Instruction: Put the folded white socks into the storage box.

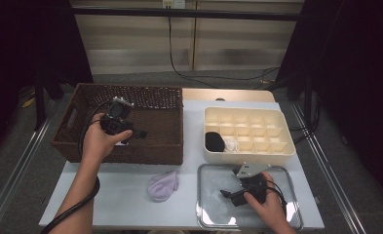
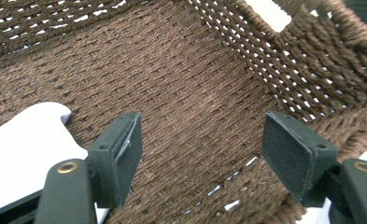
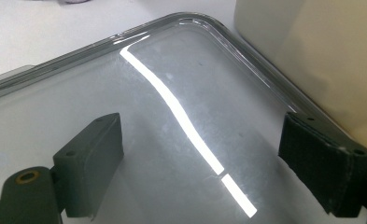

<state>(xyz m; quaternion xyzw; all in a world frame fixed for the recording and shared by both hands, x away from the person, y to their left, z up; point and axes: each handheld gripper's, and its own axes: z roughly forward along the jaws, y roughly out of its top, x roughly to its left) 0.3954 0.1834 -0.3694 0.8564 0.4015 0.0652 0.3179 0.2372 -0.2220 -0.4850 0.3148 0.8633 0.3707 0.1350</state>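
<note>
While two rolled socks, one black [image 1: 214,141] and one white [image 1: 230,145], already sit in the near-left cells of the cream compartment box [image 1: 249,152], sorting appears partly done. A lilac sock [image 1: 163,185] lies loose on the white table [image 1: 125,200]. Left gripper [image 2: 202,149], jaws spread and empty, hangs inside the brown woven basket [image 2: 209,84], with a white item [image 2: 27,144] just left of it. Right gripper [image 3: 202,163], spread, rests over the steel tray [image 3: 139,35].

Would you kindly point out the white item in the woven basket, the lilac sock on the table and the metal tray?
white item [image 2: 27,140], left gripper view, on its flat middle.
lilac sock [image 1: 162,186], high view, on its bunched middle.
metal tray [image 3: 181,21], right gripper view, on its curved rim.
</note>
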